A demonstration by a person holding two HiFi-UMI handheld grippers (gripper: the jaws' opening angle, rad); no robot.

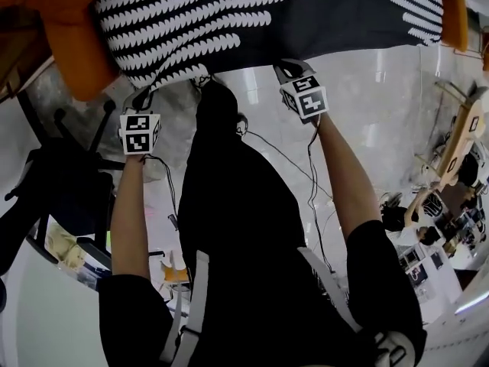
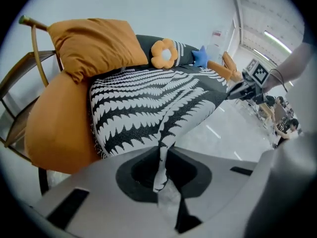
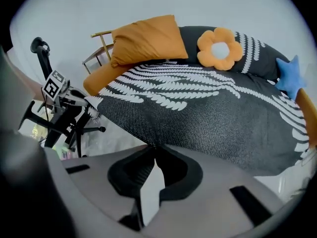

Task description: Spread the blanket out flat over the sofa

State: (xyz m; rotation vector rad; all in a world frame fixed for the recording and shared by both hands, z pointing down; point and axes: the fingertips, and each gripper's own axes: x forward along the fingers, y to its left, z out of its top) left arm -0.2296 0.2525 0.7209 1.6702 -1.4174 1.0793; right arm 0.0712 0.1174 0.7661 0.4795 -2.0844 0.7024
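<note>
The blanket is black with white leaf stripes and lies over the orange sofa, with its near edge lifted off the seat. My left gripper is shut on the blanket's left corner. In the left gripper view a twisted strip of the fabric runs down into the closed jaws. My right gripper is shut on the near edge further right. In the right gripper view the dark cloth stretches taut from the pinch point. Each gripper shows in the other's view: the right one and the left one.
An orange cushion leans at the sofa's left end by the wooden arm frame. A flower pillow and a blue star pillow rest on the back. A black office chair stands left, wooden furniture right.
</note>
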